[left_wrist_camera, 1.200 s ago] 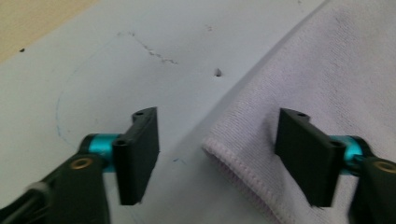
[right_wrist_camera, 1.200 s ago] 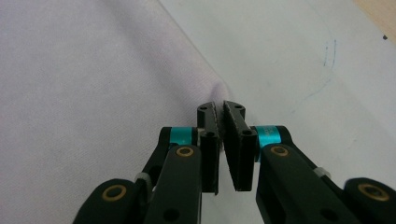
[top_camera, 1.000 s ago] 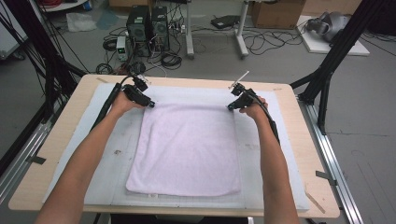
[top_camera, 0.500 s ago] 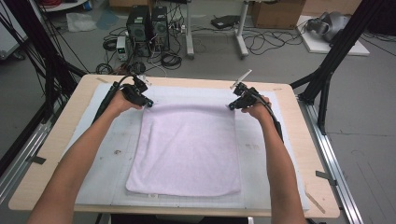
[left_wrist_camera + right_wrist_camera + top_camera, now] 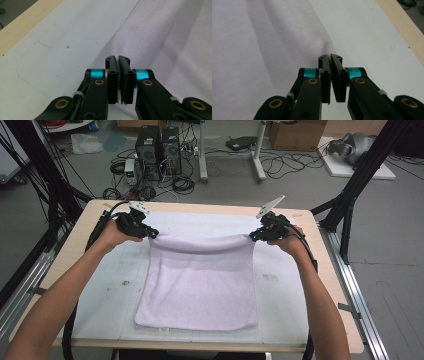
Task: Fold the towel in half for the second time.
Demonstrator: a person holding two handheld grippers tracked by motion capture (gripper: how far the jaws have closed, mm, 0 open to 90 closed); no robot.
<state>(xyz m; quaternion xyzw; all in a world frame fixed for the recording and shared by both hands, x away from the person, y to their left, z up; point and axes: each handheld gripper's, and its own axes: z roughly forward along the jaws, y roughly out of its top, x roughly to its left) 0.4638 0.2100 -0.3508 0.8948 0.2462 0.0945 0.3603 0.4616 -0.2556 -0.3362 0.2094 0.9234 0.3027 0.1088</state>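
High view: pale lilac towel lies on the white mat covering the wooden table. Its far edge is off the mat and sags in a shallow curve between the two grippers; the near part lies flat, near hem close to the mat's near edge. Left gripper is clamped on the far-left corner, right gripper on the far-right corner. Both forearms come in from the bottom, hands well apart, one at each side of the towel. A grey three-cornered plate tops each gripper. Floor beyond the table: computer towers, loose cables, cardboard boxes.

Left gripper view: left gripper, jaws pressed together, towel corner pinched between them. Cloth runs away up and to the right, in soft folds. White mat at the left, wooden table edge at the top-left corner.

Right gripper view: right gripper, jaws closed at the tips on the towel's corner. Cloth spreads left, creased at the pinch. Mat at the right, table edge at the top right.
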